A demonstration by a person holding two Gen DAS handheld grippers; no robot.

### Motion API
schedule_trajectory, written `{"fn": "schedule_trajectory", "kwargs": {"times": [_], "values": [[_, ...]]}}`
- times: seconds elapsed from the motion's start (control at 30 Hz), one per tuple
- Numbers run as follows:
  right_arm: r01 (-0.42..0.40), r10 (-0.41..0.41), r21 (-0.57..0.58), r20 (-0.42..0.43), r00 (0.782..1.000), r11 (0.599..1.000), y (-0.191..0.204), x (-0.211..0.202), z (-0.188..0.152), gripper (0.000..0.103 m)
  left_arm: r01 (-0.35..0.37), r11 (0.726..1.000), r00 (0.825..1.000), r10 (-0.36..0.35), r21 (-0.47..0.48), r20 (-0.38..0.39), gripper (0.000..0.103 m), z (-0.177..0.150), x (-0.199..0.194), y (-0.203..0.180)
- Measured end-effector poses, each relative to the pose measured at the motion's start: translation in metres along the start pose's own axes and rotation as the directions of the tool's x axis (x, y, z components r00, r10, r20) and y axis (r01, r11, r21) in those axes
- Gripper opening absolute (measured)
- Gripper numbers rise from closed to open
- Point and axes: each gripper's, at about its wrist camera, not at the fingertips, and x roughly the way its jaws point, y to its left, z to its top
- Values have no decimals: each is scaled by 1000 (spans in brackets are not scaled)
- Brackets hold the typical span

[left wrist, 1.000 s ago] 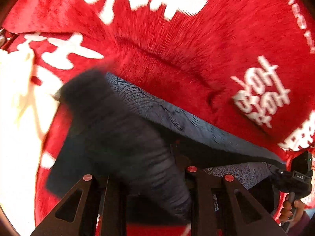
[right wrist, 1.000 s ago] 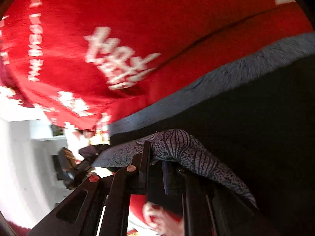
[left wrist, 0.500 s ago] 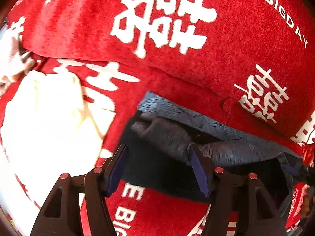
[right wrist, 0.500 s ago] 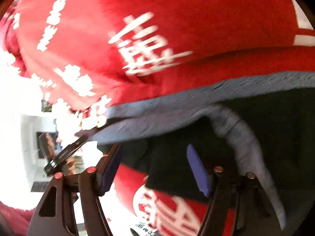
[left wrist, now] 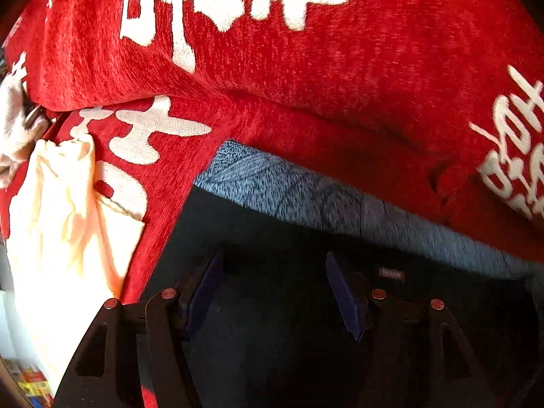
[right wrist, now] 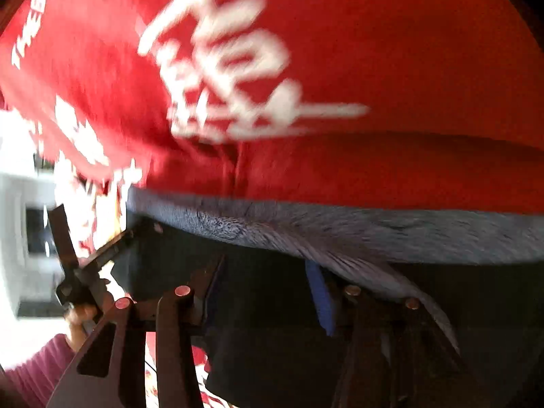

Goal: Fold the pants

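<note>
Dark pants [left wrist: 272, 238] lie folded on a red cover, with a blue-grey patterned inner band [left wrist: 306, 193] showing along the far edge. My left gripper [left wrist: 272, 282] is open and empty, its blue pads just above the dark cloth. In the right wrist view the same pants [right wrist: 265, 299] fill the lower half, with the blue-grey band [right wrist: 340, 231] across them. My right gripper [right wrist: 265, 289] is open over the cloth, and a flap of the band drapes over its right finger. The left gripper [right wrist: 81, 265] and the hand holding it show at the left.
The red cover [left wrist: 340, 85] with white characters spreads over the seat and rises as a backrest behind the pants. A cream garment [left wrist: 64, 224] lies to the left of the pants. A bright white room area [right wrist: 20, 238] shows at the far left.
Both grippers opened and let go of the pants. The lifted part now lies flat on the rest, and both grippers have come lower and closer to the cloth.
</note>
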Motion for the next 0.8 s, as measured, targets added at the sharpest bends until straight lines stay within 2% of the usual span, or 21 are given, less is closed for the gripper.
{"fn": "schedule_trajectory", "kwargs": {"times": [0.07, 0.17, 0.23, 0.37, 0.47, 0.53, 0.6, 0.63, 0.7, 0.8], "values": [[28, -27, -4, 40, 999, 1000, -4, -19, -9, 54, -13, 999, 1000, 13, 35, -12, 64, -7, -10, -2], [16, -18, 27, 75, 997, 1000, -16, -49, -29, 62, -19, 996, 999, 22, 89, -29, 64, -31, -31, -10], [11, -15, 47, 92, 996, 999, -25, -68, -45, 63, -5, 994, 998, 12, 113, -60, 64, -52, -43, -19], [1, -14, 107, 118, 993, 994, -46, -105, -85, 68, 60, 986, 991, -40, 158, -124, 64, -85, -63, -47], [-9, -15, 170, 137, 990, 985, -67, -133, -119, 68, 150, 965, 980, -117, 216, -159, 64, -105, -76, -78], [-20, -15, 214, 161, 987, 977, -81, -150, -146, 68, 206, 940, 971, -162, 273, -177, 64, -118, -85, -104], [-12, -35, 262, 172, 984, 965, -97, -166, -172, 68, 275, 900, 955, -216, 338, -201, 64, -130, -93, -135], [-8, -49, 304, 178, 983, 953, -106, -173, -191, 68, 294, 887, 950, -232, 355, -208, 64, -137, -97, -148], [-20, -58, 376, 196, 979, 926, -119, -186, -224, 68, 358, 841, 931, -284, 406, -232, 64, -149, -101, -175], [-38, -85, 470, 238, 968, 882, -138, -203, -277, 68, 415, 781, 909, -331, 467, -253, 64, -166, -109, -213]]}}
